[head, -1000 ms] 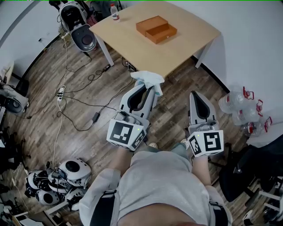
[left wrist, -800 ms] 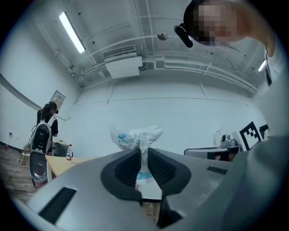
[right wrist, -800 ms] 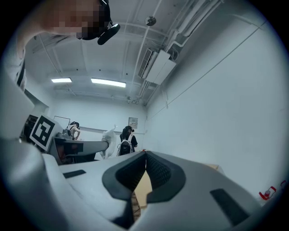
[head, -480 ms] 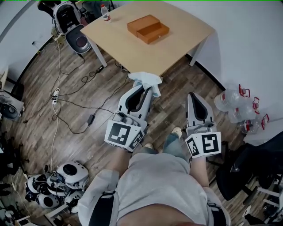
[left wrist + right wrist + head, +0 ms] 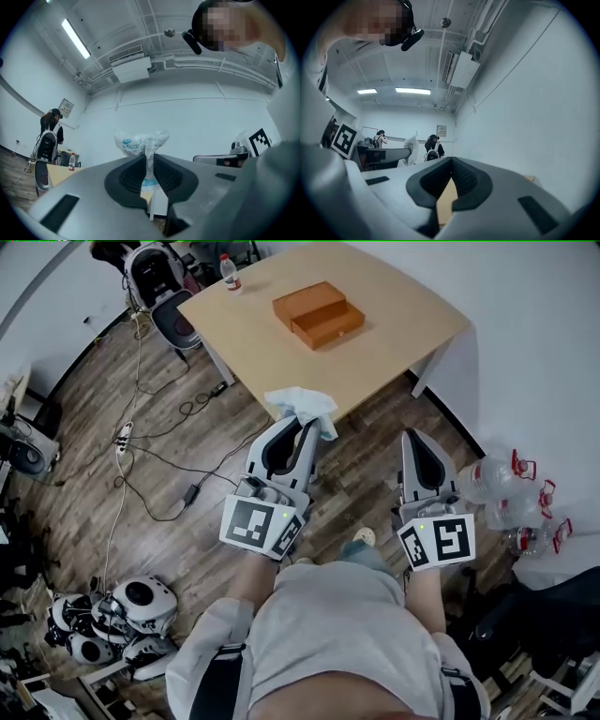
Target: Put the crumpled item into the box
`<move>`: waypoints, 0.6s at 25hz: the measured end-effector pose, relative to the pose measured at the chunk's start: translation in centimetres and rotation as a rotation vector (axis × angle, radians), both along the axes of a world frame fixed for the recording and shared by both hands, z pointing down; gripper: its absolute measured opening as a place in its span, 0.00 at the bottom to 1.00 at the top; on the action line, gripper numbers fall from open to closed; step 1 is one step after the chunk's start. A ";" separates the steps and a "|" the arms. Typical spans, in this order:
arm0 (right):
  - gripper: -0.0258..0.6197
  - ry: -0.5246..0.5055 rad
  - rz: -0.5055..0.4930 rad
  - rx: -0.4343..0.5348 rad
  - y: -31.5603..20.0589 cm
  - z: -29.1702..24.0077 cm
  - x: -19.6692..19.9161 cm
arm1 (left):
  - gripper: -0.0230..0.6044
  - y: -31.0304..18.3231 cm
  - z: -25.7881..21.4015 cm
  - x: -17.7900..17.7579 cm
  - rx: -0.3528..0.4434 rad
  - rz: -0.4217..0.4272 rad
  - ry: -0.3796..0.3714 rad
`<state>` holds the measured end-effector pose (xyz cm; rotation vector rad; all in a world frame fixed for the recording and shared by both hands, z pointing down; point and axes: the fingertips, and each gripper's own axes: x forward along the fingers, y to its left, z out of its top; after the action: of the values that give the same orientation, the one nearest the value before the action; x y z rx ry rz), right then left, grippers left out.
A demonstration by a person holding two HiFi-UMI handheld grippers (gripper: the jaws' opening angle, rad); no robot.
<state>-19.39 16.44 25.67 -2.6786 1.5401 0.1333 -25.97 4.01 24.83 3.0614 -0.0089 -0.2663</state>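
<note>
Wooden floor [image 5: 169,484] below, cables across it. Tabletop [image 5: 394,315] ahead, its far edge cut off by the frame. Left gripper [image 5: 304,424] was held over the floor just short of the tabletop's near corner, jaws clamped on the crumpled wrapper [image 5: 298,403]; the wrapper's lower part was hidden between the jaws. Right gripper [image 5: 416,439] was also over the floor, jaws closed on nothing. Orange box [image 5: 319,313] sat mid-tabletop; whether it was open was unclear. Bottle [image 5: 229,274] stood at the far left corner.
</note>
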 end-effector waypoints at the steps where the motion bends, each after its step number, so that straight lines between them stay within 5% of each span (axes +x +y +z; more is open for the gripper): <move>1: 0.06 -0.002 -0.011 0.001 0.0 -0.1 1.0 | 0.13 0.1 -0.1 0.8 0.002 -0.012 0.004; 15: 0.06 0.018 -0.133 -0.007 1.4 -0.3 11.0 | 0.13 2.7 -0.7 9.8 0.016 -0.123 0.026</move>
<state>-8.35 17.79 25.34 -2.5764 1.7211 0.1478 -16.19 6.70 24.11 3.0778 -0.1959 -0.3153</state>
